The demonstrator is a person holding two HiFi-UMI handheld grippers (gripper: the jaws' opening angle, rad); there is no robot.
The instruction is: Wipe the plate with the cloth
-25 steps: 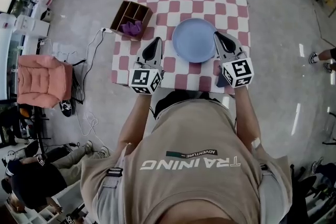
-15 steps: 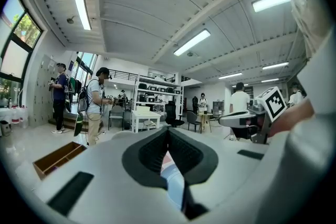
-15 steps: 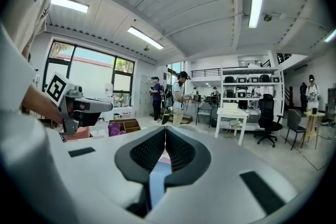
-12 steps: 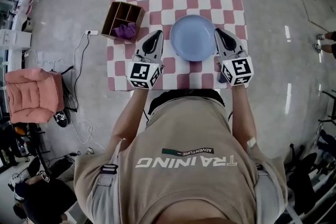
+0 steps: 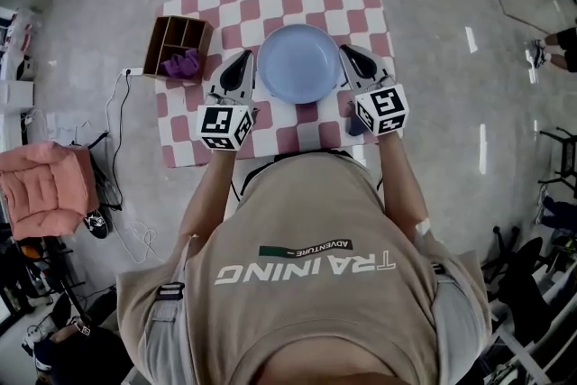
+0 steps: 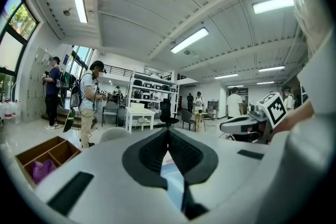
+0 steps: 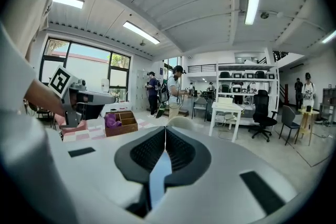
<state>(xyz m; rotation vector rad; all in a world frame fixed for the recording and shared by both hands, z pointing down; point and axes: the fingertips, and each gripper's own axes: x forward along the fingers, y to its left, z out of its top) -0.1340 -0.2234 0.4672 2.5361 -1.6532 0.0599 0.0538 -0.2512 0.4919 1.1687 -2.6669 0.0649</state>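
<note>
plate (image 5: pixel 299 63) whole overhead; left gripper (image 6: pixel 168 131), right gripper (image 7: pixel 166 128) jaws closed up close

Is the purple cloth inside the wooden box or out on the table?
Inside. The purple cloth lies bunched in one compartment of the wooden box.

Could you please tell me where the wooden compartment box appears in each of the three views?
Head view: the wooden compartment box sits upper left, to the left of the blue plate.
Left gripper view: the box is in the lower left corner.
Right gripper view: the box is left of centre, just above the jaws.
Shared landmark: the purple cloth lying in one compartment shows in all three views.
</note>
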